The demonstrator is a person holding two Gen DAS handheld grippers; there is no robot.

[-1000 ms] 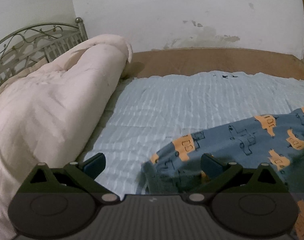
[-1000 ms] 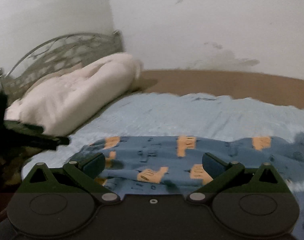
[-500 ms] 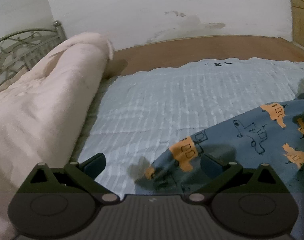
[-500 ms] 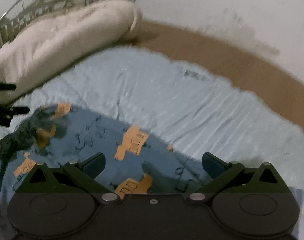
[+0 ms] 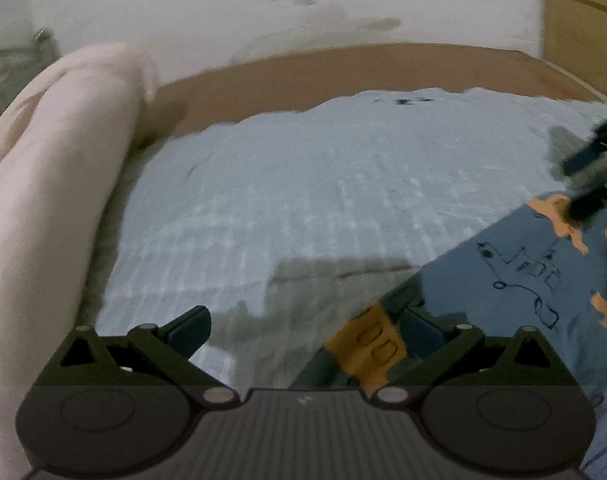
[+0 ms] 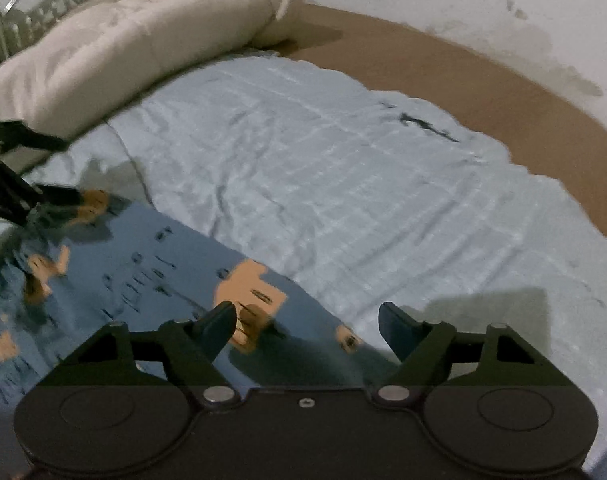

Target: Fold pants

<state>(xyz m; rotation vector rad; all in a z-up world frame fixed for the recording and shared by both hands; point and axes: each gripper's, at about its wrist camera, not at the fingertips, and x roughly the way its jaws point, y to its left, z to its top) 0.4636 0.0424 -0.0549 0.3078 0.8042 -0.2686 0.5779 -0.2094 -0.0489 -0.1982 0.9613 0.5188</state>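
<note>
The blue pants (image 5: 515, 276) with orange truck prints lie on the pale blue sheet, stretched between both grippers; they also show in the right wrist view (image 6: 135, 276). My left gripper (image 5: 303, 328) is open, with the pants' end lying across its right finger. My right gripper (image 6: 307, 324) is open, with the pants' edge between its fingers. The right gripper shows at the right edge of the left wrist view (image 5: 595, 168), and the left gripper at the left edge of the right wrist view (image 6: 11, 196).
A rolled cream duvet (image 5: 51, 184) lies along the left side of the bed, also in the right wrist view (image 6: 135, 44). A brown bare mattress edge (image 5: 343, 68) and a white wall lie beyond the sheet (image 6: 343, 168). A metal headboard (image 6: 31, 12) stands behind the duvet.
Both grippers have tilted down toward the bed and moved apart. The pants have been pulled out flatter across the sheet. The right gripper's fingers stand a little closer together.
</note>
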